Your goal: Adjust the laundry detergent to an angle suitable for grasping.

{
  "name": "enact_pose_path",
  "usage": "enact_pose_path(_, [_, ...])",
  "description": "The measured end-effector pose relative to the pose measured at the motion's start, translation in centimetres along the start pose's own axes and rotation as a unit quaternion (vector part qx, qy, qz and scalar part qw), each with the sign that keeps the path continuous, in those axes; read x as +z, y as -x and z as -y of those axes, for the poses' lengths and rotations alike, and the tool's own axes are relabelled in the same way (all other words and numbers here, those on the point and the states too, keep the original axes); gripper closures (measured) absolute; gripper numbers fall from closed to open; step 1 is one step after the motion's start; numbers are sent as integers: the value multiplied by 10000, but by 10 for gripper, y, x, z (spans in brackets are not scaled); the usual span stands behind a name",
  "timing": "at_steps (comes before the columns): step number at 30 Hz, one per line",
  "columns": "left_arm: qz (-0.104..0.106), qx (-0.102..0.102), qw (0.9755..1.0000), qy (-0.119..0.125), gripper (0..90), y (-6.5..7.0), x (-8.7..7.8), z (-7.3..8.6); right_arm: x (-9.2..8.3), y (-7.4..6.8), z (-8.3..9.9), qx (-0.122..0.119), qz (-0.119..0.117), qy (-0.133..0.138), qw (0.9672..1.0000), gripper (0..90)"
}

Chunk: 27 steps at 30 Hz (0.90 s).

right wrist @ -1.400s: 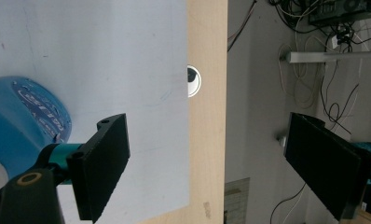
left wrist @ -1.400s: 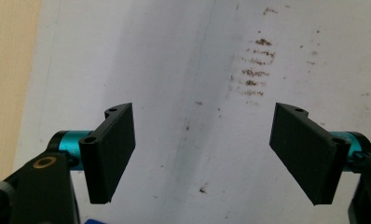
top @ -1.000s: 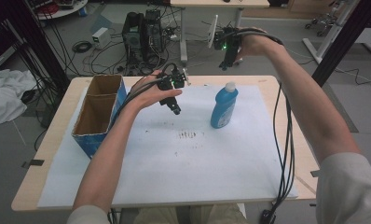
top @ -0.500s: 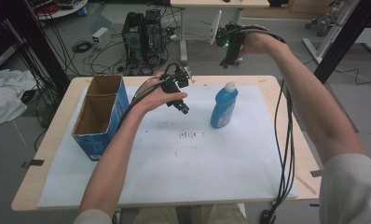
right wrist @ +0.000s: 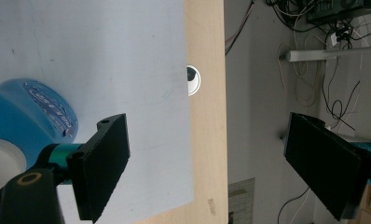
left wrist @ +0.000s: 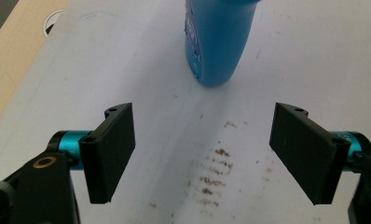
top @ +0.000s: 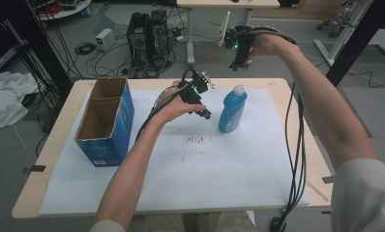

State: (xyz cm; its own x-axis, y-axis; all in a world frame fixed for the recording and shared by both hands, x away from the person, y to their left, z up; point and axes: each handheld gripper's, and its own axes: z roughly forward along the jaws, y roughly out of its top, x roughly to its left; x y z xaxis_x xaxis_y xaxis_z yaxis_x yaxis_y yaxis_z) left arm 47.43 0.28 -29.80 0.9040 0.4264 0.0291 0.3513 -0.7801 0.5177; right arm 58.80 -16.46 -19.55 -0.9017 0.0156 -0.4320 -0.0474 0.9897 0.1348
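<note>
White paper (top: 195,179) covers most of the pale wooden table (top: 60,154), smooth but marked near its middle with a patch of small brown smudges (top: 196,140); beyond the far edge lie grey floor, tangled black cables and dark computer cases. A blue plastic bottle (top: 232,112) stands upright on the paper toward the far side, its body rounded and glossy with a white cap on top. At the table's left sits an open cardboard box (top: 103,121) with blue printed sides and a divider that splits it into two compartments.

The left gripper (top: 203,112) hangs just left of the bottle and near it without touching; in the left gripper view its flat, matte black jaws stand wide apart with nothing between them, and the bottle's (left wrist: 218,37) rounded lower body shows ahead beyond the gap. The right gripper (top: 235,64) is held high above the far edge of the table (a green light glows on its body), well apart from the bottle; in its own view the jaws are likewise spread wide and empty, with the bottle's (right wrist: 27,112) shoulder and cap below at the left.

Compared with half a second ago, the left gripper has edged closer to the bottle, while the right one has barely shifted. Bottle and box have not moved.
</note>
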Motion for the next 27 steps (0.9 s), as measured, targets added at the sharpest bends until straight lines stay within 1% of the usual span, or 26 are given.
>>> enact_pose_path(1, [-15,132,9999,-104,224,-2,-3,1,3,1,0,4,-3,-63,10000,134])
enact_pose_path(2, [33,314,9991,-293,224,-10,-16,8,2,1,0,17,-19,-57,10000,134])
enact_pose_path(3, [19,-143,9999,78,224,3,5,-2,0,1,2,40,-8,-26,10000,134])
enact_pose_path(4, [46,293,9992,-252,224,-8,-14,7,3,1,-1,9,-16,-79,10000,134])
enact_pose_path(5, [-3,153,9998,-116,224,-2,-5,2,1,1,2,35,-9,-31,10000,134])
enact_pose_path(6, [5,-145,9999,70,224,3,6,-3,2,1,1,17,-9,-53,10000,134])
enact_pose_path(7, [-8,-282,9995,152,224,7,10,-6,4,0,-1,10,-15,-90,10000,134])
enact_pose_path(8, [-8,-339,9992,190,224,8,11,-6,5,0,-2,-6,-16,-114,9999,134])
enact_pose_path(9, [-26,-336,9993,166,224,8,12,-8,5,0,-2,-5,-18,-118,9999,134])
enact_pose_path(10, [-17,-281,9995,147,224,7,10,-6,5,0,-2,1,-22,-124,9999,134])
enact_pose_path(11, [-39,-376,9991,181,224,9,13,-8,5,0,-2,-8,-16,-110,9999,134])
enact_pose_path(12, [-11,-180,9998,91,224,4,7,-4,5,0,-2,4,-22,-126,9999,134])
enact_pose_path(13, [-18,-215,9997,115,224,5,8,-5,4,0,-2,1,-12,-91,10000,134])
enact_pose_path(14, [-36,-568,9978,349,224,16,22,-16,4,0,-2,-11,-12,-98,10000,134])
enact_pose_path(15, [-41,-551,9979,329,224,16,22,-16,5,1,-1,8,-2,-124,9999,134])
enact_pose_path(16, [-34,-597,9975,386,224,19,25,-19,5,0,-1,17,0,-132,9999,134])
enact_pose_path(17, [-38,-563,9978,348,224,18,25,-19,5,0,-1,9,-16,-137,9999,134])
enact_pose_path(18, [-27,-581,9976,385,224,21,28,-23,5,0,-1,9,-17,-136,9999,134])
enact_pose_path(19, [-30,-588,9975,390,224,21,29,-23,5,0,-1,2,-22,-137,9999,134])
enact_pose_path(20, [-45,-413,9989,201,224,10,15,-9,5,0,-1,3,-23,-139,9999,134])
enact_pose_path(21, [-30,-596,9974,411,224,22,30,-24,5,0,-2,6,-18,-128,9999,134])
enact_pose_path(22, [-49,-601,9973,420,224,23,31,-26,6,0,-1,5,-21,-143,9999,134])
enact_pose_path(23, [-77,-666,9965,499,224,26,34,-29,6,0,-1,0,-18,-148,9999,134])
enact_pose_path(25, [-174,-775,9952,575,224,30,39,-32,6,1,0,0,-25,-158,9999,134])
enact_pose_path(27, [-174,-763,9953,566,224,30,39,-33,6,0,-1,17,-22,-157,9999,134])
